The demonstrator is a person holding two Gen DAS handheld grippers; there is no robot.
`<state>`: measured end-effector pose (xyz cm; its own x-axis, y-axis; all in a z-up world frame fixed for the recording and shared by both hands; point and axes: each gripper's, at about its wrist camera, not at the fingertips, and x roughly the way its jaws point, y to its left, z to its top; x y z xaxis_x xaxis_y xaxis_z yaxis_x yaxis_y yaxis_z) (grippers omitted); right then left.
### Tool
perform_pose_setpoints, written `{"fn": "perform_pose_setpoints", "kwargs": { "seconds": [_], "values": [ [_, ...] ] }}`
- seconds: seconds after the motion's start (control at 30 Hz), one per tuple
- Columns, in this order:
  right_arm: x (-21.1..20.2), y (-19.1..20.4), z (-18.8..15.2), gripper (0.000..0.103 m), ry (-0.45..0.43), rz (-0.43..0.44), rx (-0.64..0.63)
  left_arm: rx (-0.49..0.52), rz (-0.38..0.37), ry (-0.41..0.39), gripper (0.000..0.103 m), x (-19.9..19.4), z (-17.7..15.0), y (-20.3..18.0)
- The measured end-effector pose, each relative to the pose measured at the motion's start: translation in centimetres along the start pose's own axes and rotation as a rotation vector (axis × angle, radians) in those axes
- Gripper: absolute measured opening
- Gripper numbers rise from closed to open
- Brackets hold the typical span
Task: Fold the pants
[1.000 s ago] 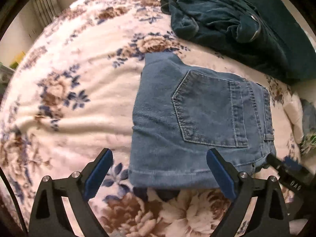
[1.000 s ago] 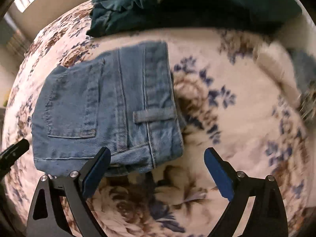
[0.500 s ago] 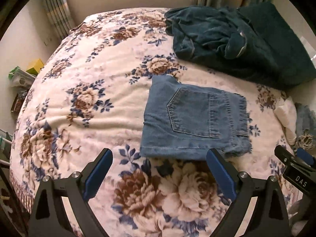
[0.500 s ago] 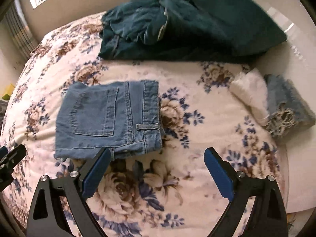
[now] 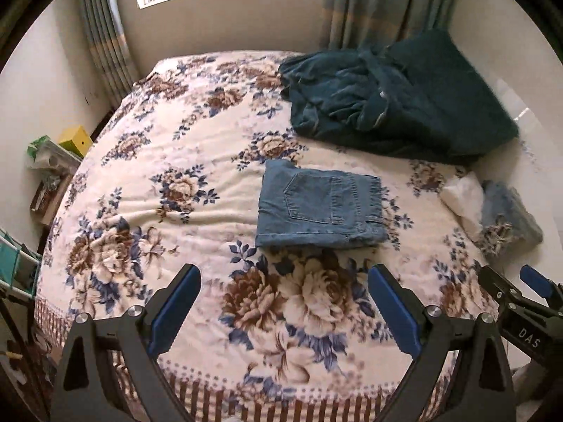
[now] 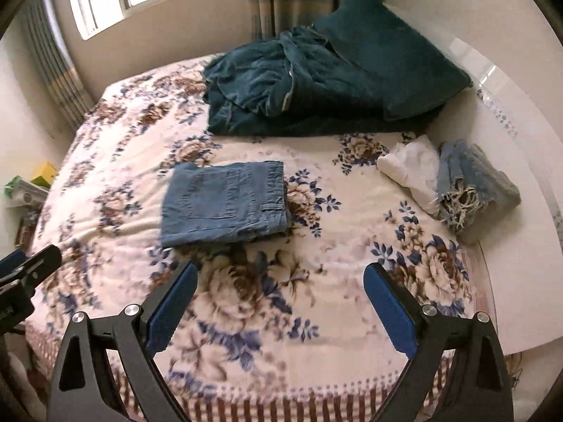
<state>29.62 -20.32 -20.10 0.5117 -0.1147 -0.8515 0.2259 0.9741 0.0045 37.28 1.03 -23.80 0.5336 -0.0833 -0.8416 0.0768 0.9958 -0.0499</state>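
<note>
The blue denim pants (image 5: 320,209) lie folded into a compact rectangle on the floral blanket (image 5: 169,161), back pocket up; they also show in the right wrist view (image 6: 225,202). My left gripper (image 5: 284,311) is open and empty, held well back above the bed's near edge. My right gripper (image 6: 280,307) is open and empty too, equally far back. In the left wrist view the right gripper (image 5: 517,292) shows at the right edge. In the right wrist view the left gripper (image 6: 24,270) shows at the left edge.
A heap of dark teal clothes and a teal pillow (image 6: 316,81) lies at the bed's far side. Folded white cloth (image 6: 411,168) and frayed folded jeans (image 6: 471,186) sit at the right edge by the wall. A cluttered shelf (image 5: 52,154) stands left of the bed.
Both grippers have pulled up and back from the folded pants, so the whole bed and window now show. The pants have not moved.
</note>
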Motion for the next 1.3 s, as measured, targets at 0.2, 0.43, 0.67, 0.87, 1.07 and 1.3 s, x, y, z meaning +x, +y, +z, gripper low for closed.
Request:
{"fn": "perform_pose_setpoints", "kwargs": {
  "seconds": [0.2, 0.43, 0.67, 0.87, 1.07, 1.3],
  "values": [
    [-10.3, 0.3, -3.5, 0.097, -0.06, 0.014, -0.009, 0.049, 0.001, -0.047, 0.097, -8.2, -2.7, -0.1],
    [-21.0, 0.2, -6.3, 0.097, -0.134, 0.038, -0.028, 0.075, 0.045, -0.136, 0.097, -16.6, -5.1, -0.1],
    [-29.3, 0.4, -7.7, 0.097, -0.215, 0.057, -0.078, 0.044, 0.029, -0.181, 0.097, -22.8, -7.1, 0.0],
    [-34.1, 0.3, -8.7, 0.097, -0.26, 0.091, -0.089, 0.015, 0.031, -0.239, 0.097, -26.9, -7.8, 0.0],
    [-36.0, -0.1, -9.2, 0.1, -0.282, 0.119, -0.09, 0.001, 0.067, -0.295, 0.102, -29.5, -8.7, -0.3],
    [-36.5, -0.5, -9.1, 0.1, -0.292, 0.124, -0.103, -0.019, 0.079, -0.33, 0.103, -29.4, -8.9, -0.6]
  ]
}}
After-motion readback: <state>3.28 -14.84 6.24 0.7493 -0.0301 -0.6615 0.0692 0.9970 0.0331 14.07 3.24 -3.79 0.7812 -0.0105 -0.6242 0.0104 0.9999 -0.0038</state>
